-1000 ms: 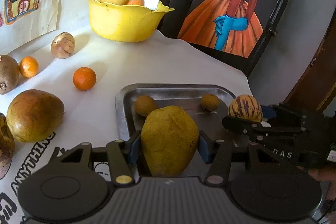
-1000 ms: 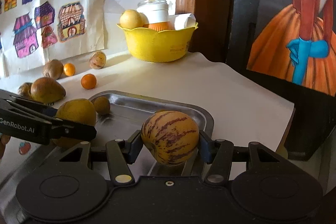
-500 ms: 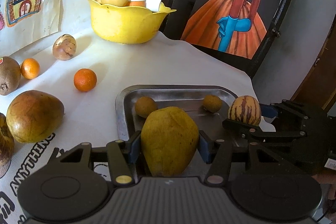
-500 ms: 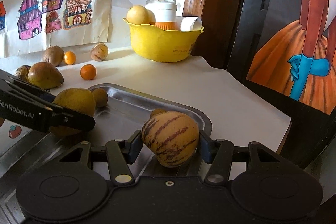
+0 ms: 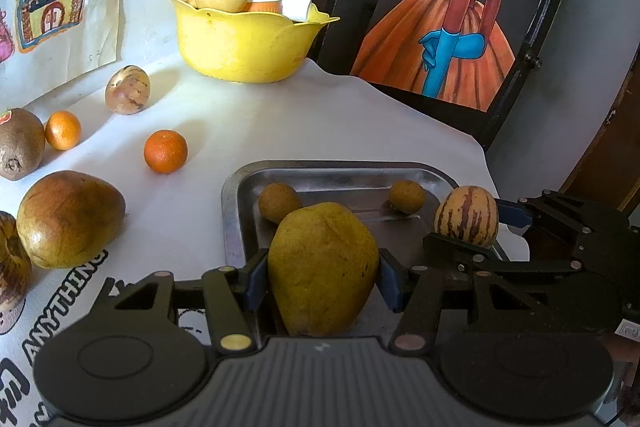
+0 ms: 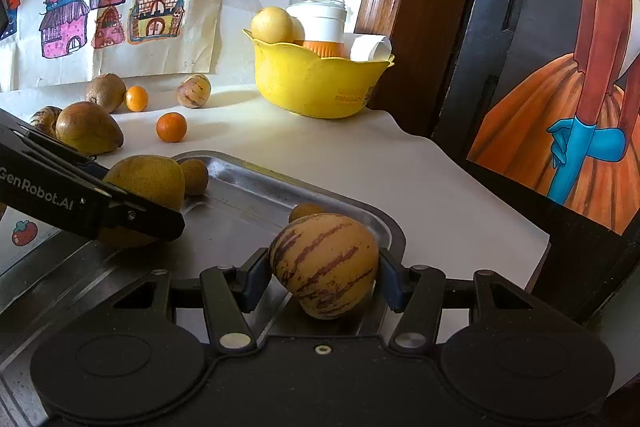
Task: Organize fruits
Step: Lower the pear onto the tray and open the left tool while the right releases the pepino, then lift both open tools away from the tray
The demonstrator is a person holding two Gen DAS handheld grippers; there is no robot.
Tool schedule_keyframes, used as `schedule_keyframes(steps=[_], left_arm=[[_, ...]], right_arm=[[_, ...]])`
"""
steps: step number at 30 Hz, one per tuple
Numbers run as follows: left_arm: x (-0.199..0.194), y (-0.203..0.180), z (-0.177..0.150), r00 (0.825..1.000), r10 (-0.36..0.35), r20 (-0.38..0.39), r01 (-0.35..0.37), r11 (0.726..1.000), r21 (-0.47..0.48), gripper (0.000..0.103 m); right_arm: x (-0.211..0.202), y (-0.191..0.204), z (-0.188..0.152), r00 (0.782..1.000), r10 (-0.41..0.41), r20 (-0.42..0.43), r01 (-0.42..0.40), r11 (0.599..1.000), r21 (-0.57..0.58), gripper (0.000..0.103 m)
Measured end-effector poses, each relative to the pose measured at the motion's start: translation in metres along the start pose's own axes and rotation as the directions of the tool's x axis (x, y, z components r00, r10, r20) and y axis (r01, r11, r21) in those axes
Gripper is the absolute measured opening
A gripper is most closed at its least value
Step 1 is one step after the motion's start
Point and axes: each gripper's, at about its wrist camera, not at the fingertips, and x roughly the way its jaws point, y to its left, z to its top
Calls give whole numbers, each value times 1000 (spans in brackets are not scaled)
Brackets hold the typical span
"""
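My left gripper is shut on a large yellow-green mango over the near left part of the steel tray. My right gripper is shut on a striped pepino melon over the tray's near right corner. That melon also shows in the left wrist view, and the mango in the right wrist view. Two small brown fruits lie in the tray.
On the white cloth left of the tray lie a brown mango, two small oranges, a kiwi and another pepino. A yellow bowl with fruit stands at the back. The table edge and a painting are to the right.
Both grippers have come lower and closer over the tray, still holding their fruit. The right gripper has swung a little to the right.
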Motion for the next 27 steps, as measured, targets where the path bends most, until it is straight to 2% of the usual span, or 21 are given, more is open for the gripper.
schedule_keyframes(steps=[5,11,12,16,18,20,24,27], left_arm=[[-2,4,-1,1000,-13,3,13,999,-31,61],[-17,3,-2,999,-18,38,20,998,-66,75],[-21,2,-3,999,-8,46,11,998,-68,81],[-43,2,-6,993,12,117,-1,995,-97,85],[-56,2,-8,987,26,159,-8,993,-114,95],[-70,2,-11,979,52,198,-28,992,-124,100],[-95,0,-18,967,92,236,-67,992,-110,102],[-112,-1,-27,962,115,247,-91,990,-106,103]], right_arm=[[-7,-3,0,1000,-12,12,12,1000,22,61],[-24,-2,-3,999,-32,26,31,999,43,66],[-28,-2,-4,999,-33,30,32,998,53,68],[-50,-2,-5,997,-42,58,36,993,108,81],[-63,-3,-5,996,-39,76,28,988,150,90],[-76,-3,-4,995,-38,92,20,982,189,94],[-105,-1,-5,990,-45,133,10,968,251,101],[-126,2,-7,988,-45,148,0,956,292,102]])
